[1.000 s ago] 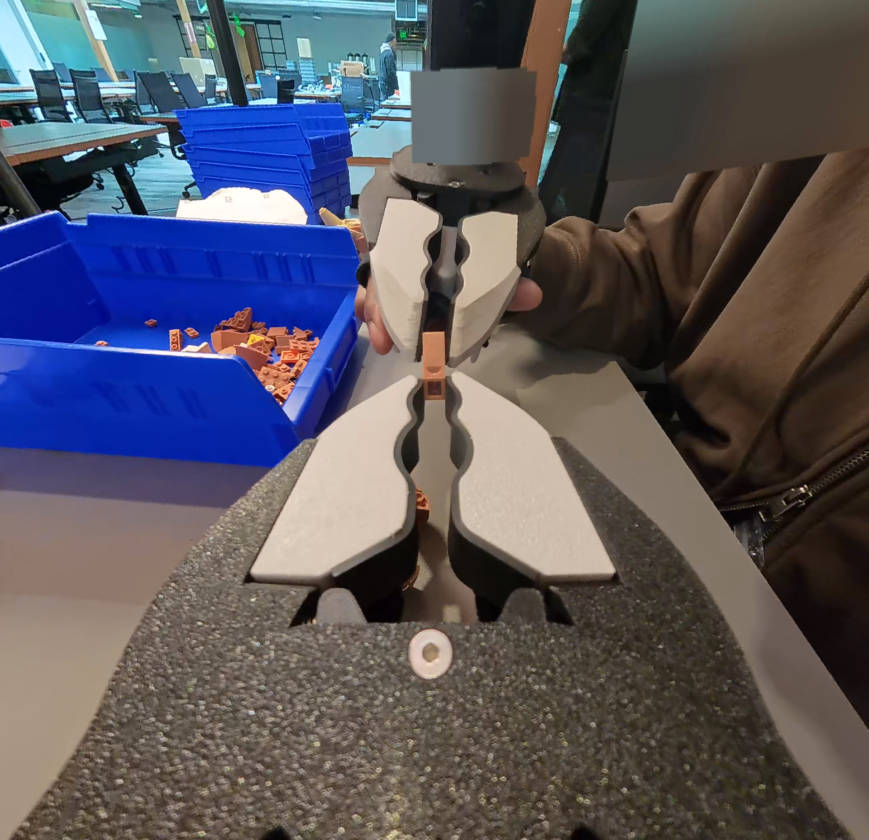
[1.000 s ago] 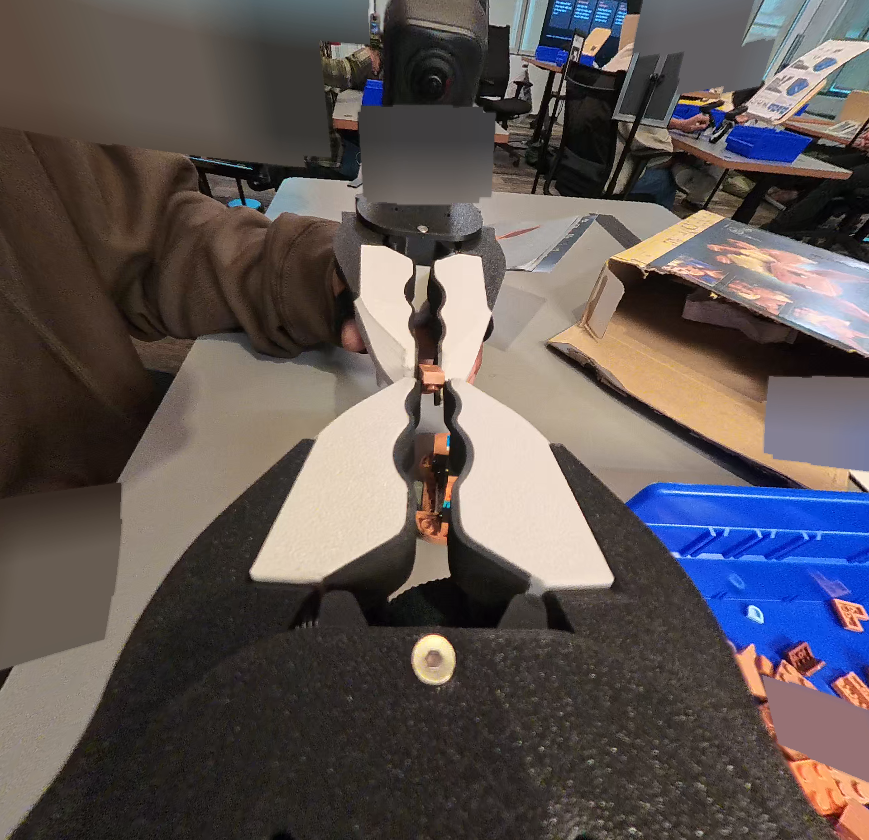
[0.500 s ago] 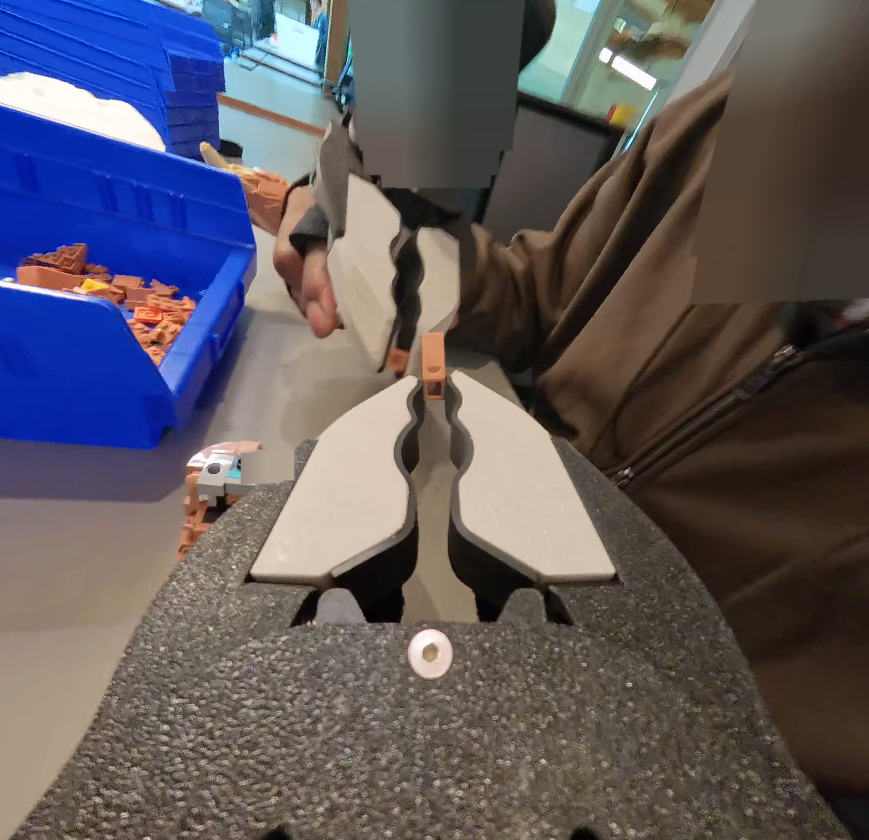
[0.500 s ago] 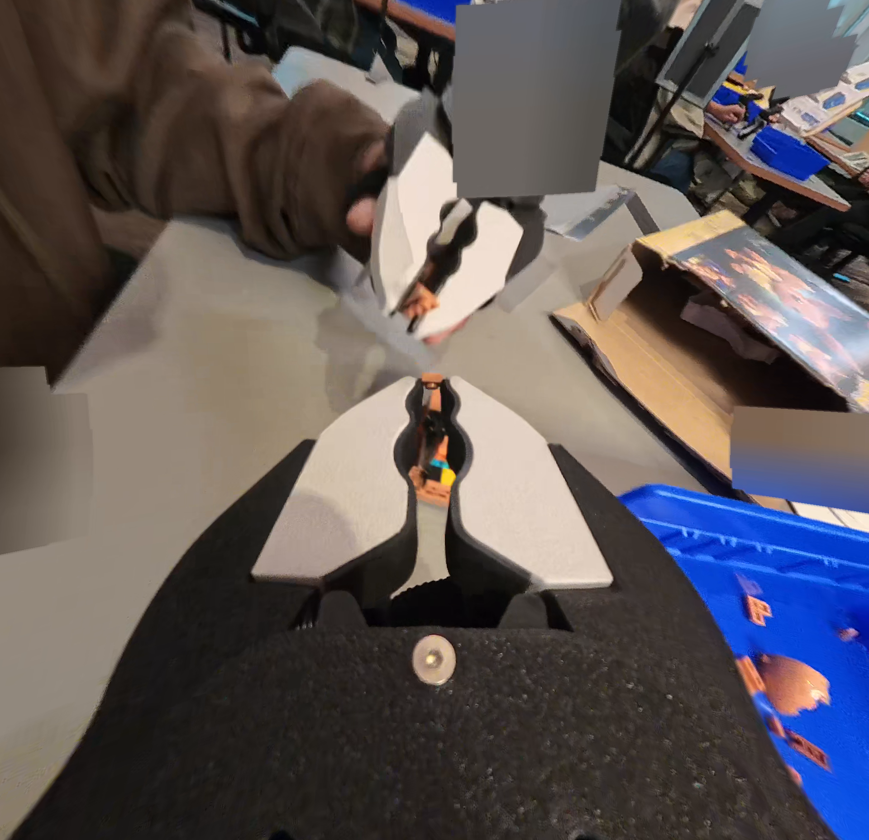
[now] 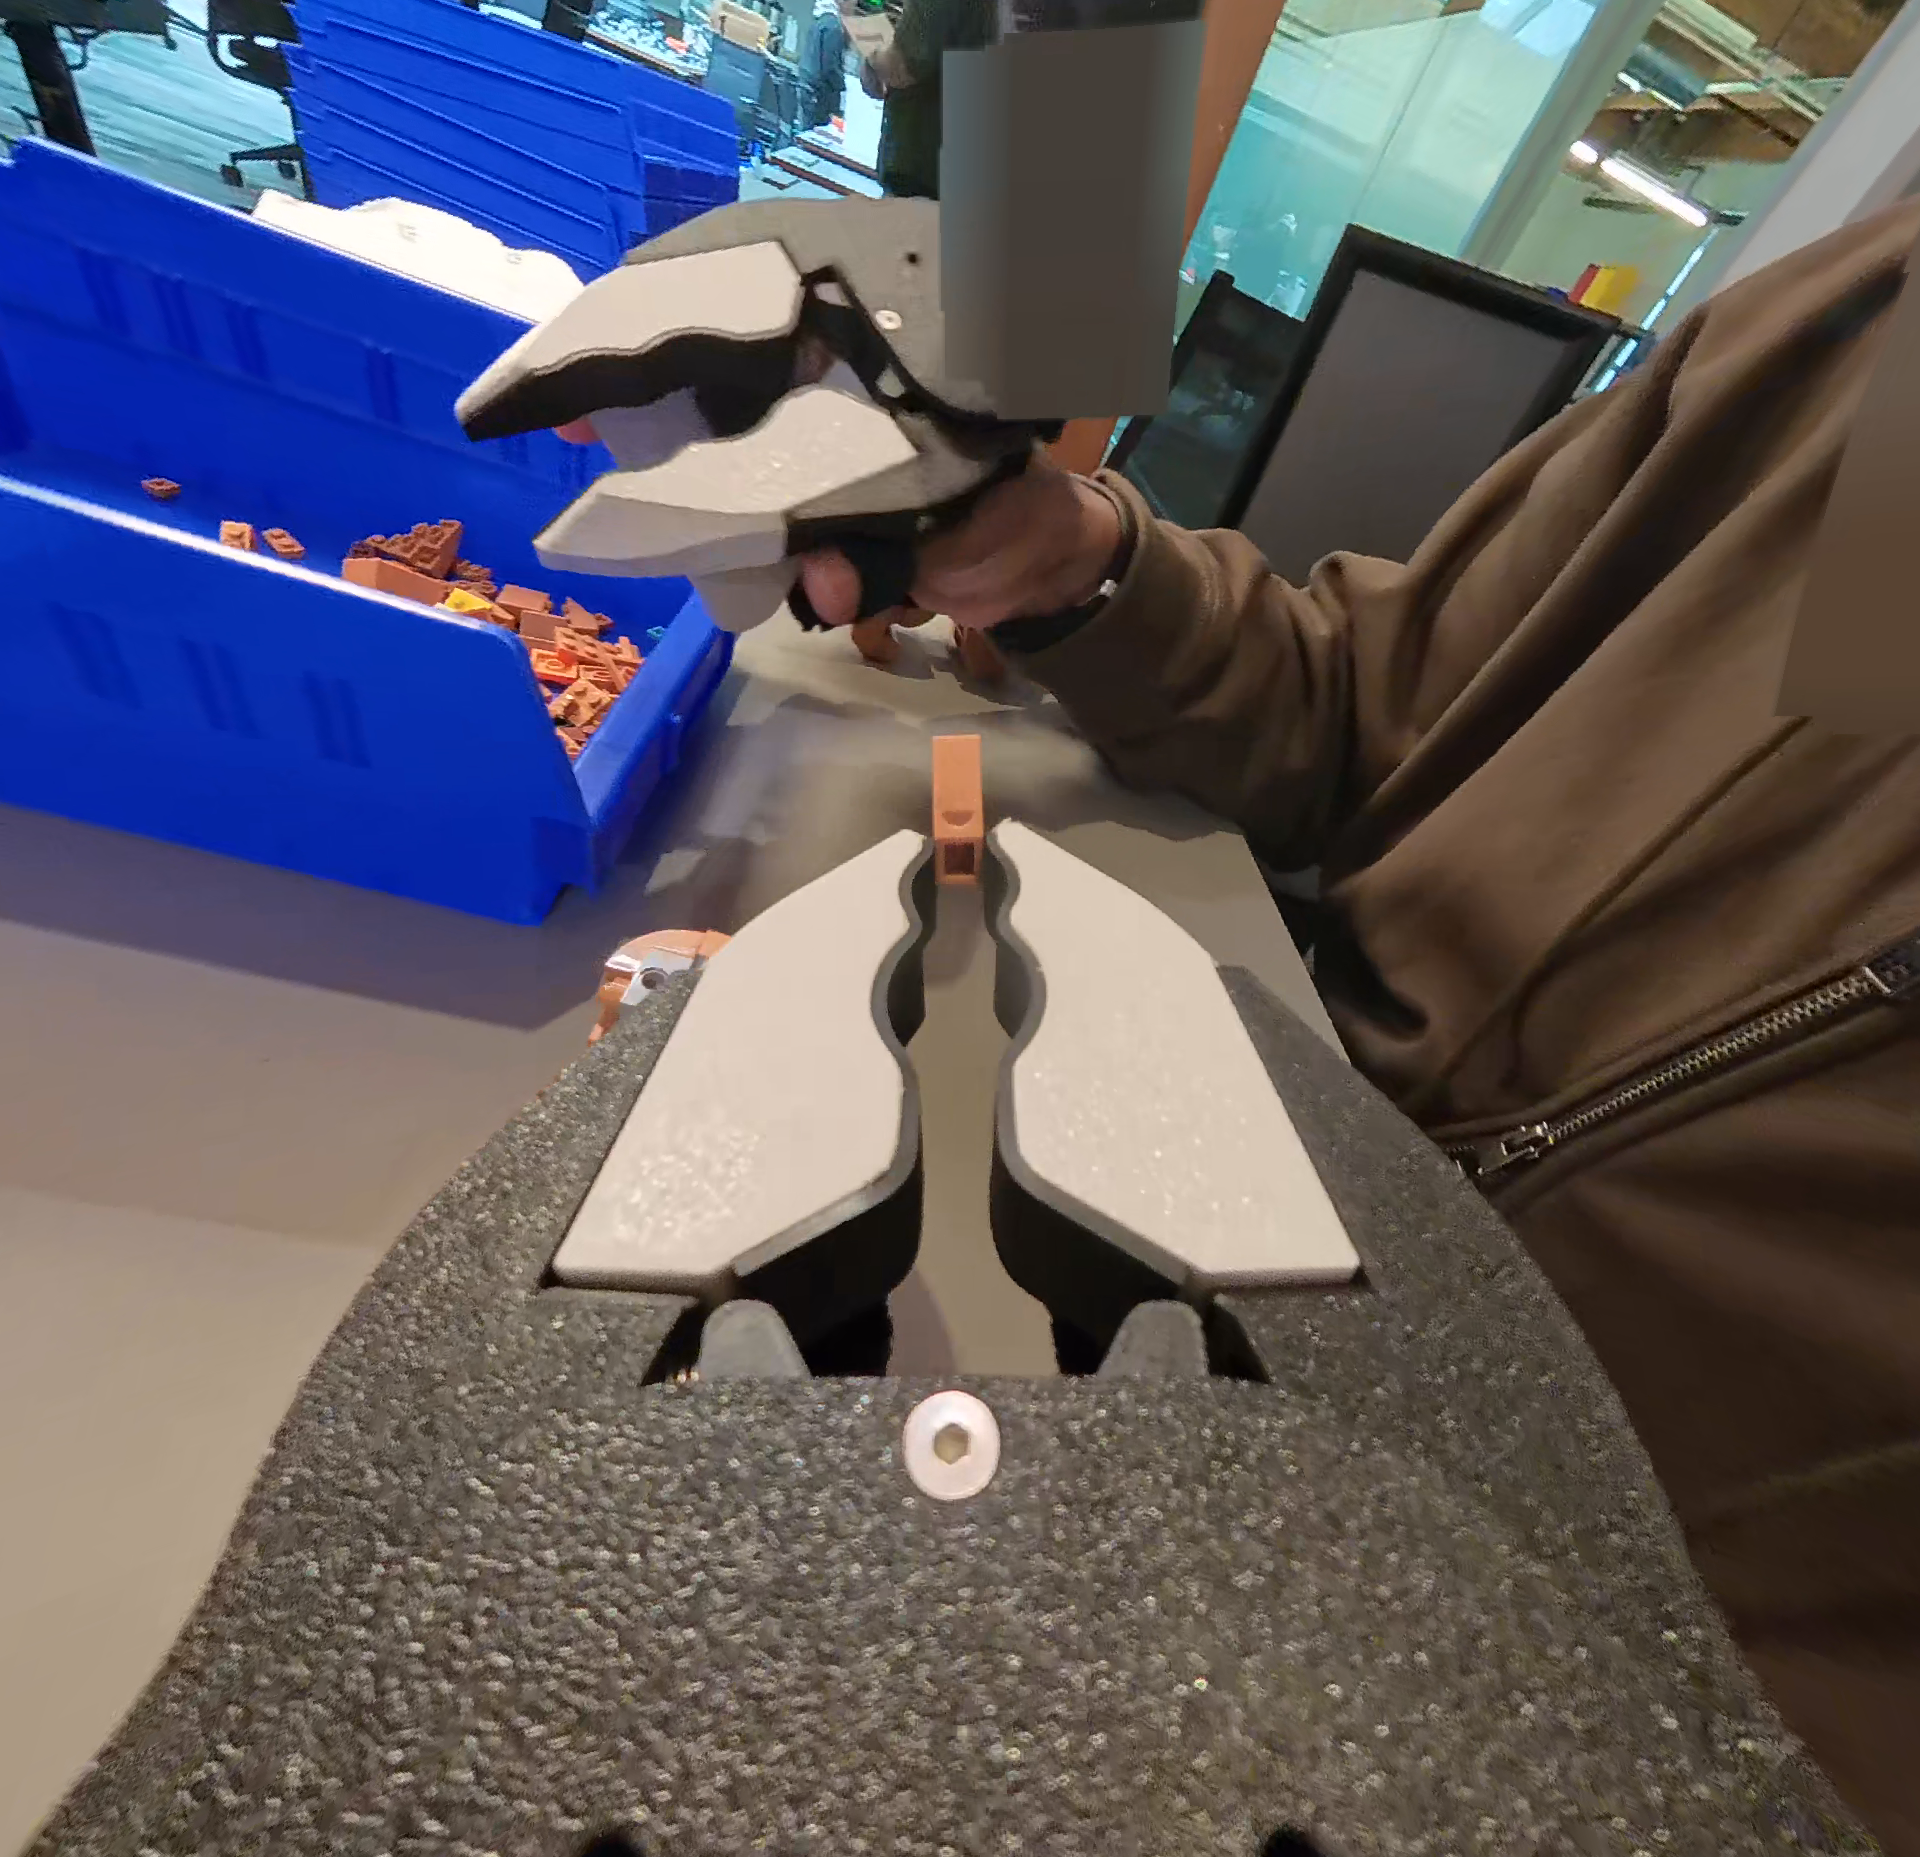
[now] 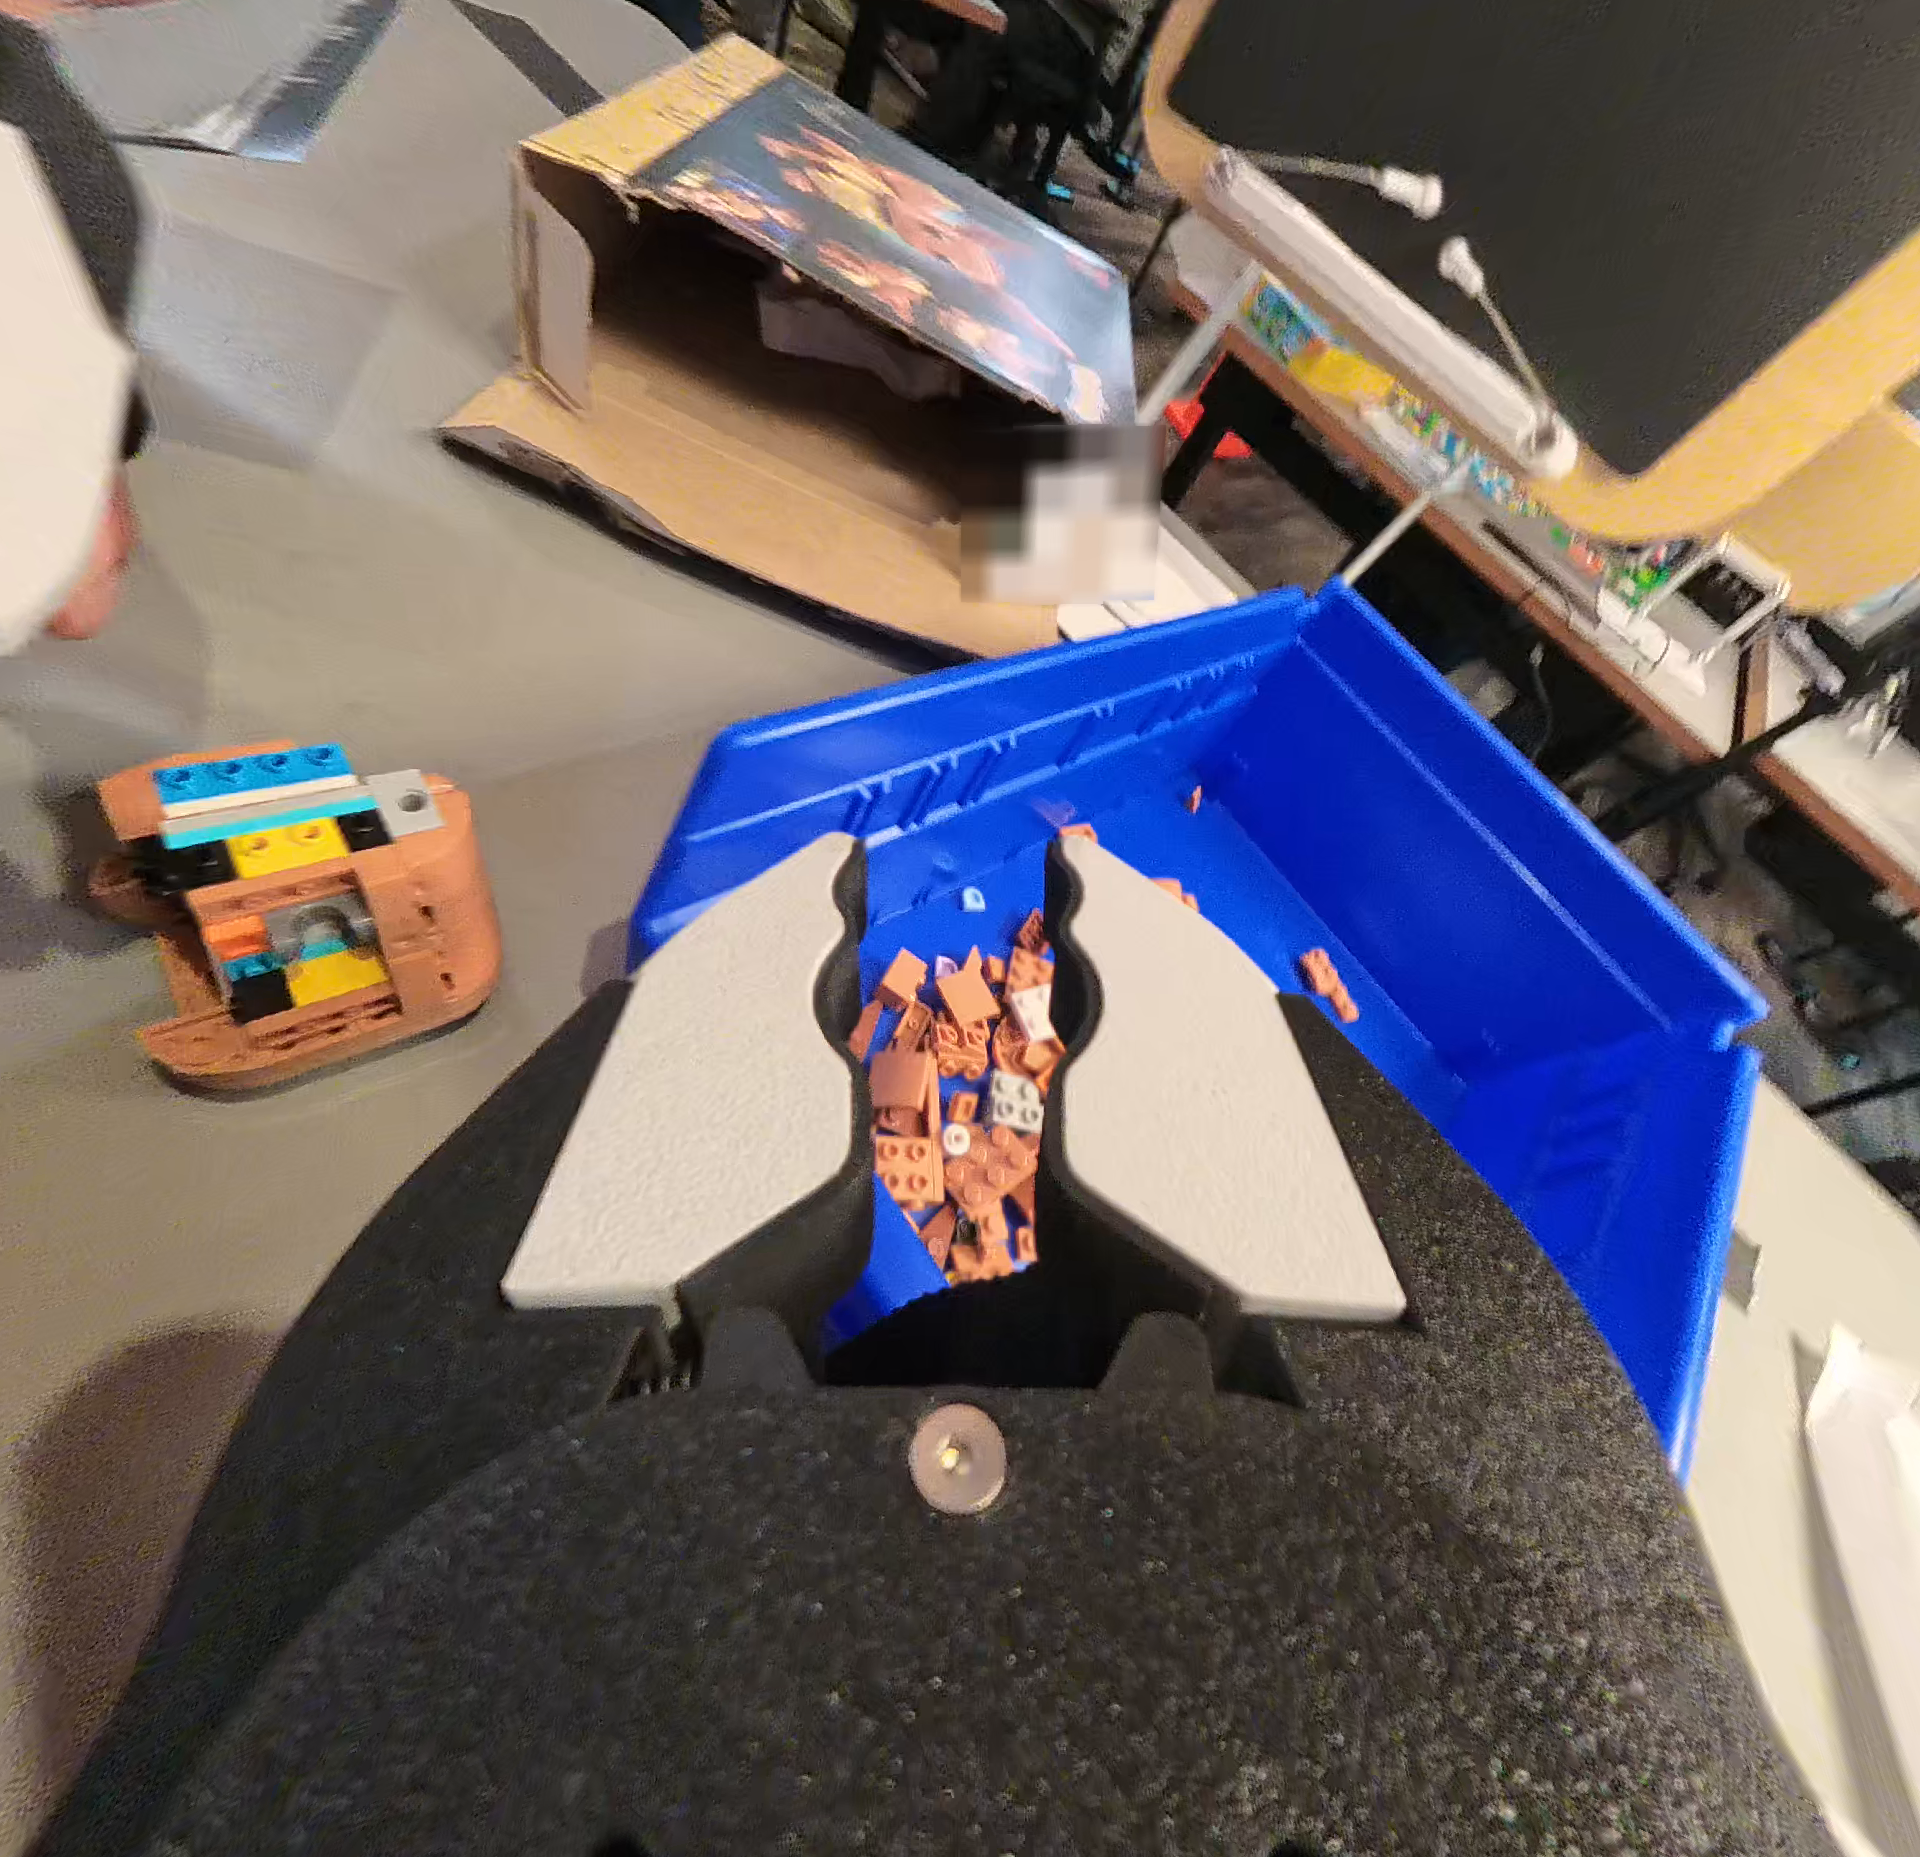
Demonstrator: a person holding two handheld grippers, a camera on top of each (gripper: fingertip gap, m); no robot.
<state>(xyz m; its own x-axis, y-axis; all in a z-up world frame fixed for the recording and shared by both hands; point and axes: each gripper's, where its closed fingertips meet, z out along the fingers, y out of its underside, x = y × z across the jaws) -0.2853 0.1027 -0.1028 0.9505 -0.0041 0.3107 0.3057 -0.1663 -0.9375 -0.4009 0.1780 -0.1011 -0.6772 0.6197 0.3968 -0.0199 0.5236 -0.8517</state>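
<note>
My left gripper (image 5: 958, 839) is shut on a small orange-brown brick (image 5: 956, 789) and holds it upright above the grey table (image 5: 260, 1132). My right gripper (image 6: 954, 851) is open and empty over a blue bin (image 6: 1507, 872), above a heap of brown bricks (image 6: 956, 1101). In the left wrist view the right gripper (image 5: 509, 488) hangs over the bin (image 5: 312, 685), jaws apart. A partly built brown model (image 6: 301, 914) with blue, yellow and black bricks lies on the table left of the bin. Its edge shows in the left wrist view (image 5: 644, 976).
An opened cardboard box (image 6: 810, 353) lies beyond the bin. A stack of blue bins (image 5: 499, 124) stands behind. A person's brown sleeve (image 5: 1455, 716) fills the right. A finger of the left gripper (image 6: 52, 405) shows at the left edge of the right wrist view.
The grippers have parted. My right gripper let go of the brown model, which now lies on the table, swung over the bin and opened. My left gripper still holds the small brick.
</note>
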